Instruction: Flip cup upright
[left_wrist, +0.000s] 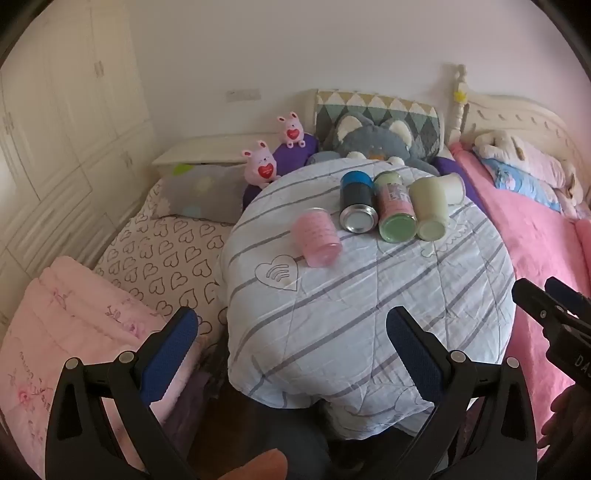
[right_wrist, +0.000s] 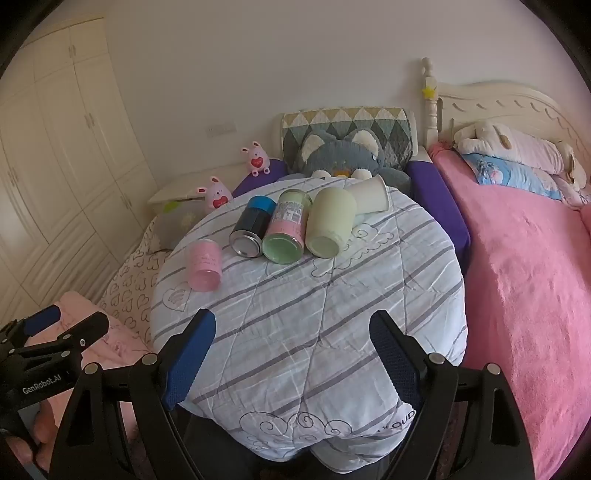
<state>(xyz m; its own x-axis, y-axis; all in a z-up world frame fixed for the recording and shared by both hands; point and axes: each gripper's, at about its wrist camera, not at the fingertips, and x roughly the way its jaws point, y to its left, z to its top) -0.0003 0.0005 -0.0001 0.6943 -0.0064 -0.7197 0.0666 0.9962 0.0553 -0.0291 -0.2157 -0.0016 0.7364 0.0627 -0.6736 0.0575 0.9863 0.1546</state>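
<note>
Several cups lie on their sides on a round table under a striped quilt. A pink cup lies apart at the left. A black cup with a blue end, a pink-and-green cup, a pale green cup and a white cup lie side by side further back. My left gripper is open and empty near the table's front edge. My right gripper is open and empty, also short of the cups.
A bed with a heart-print sheet and a folded pink blanket is on the left. A bed with a pink cover is on the right. A grey plush cat and pink plush bunnies sit behind the table.
</note>
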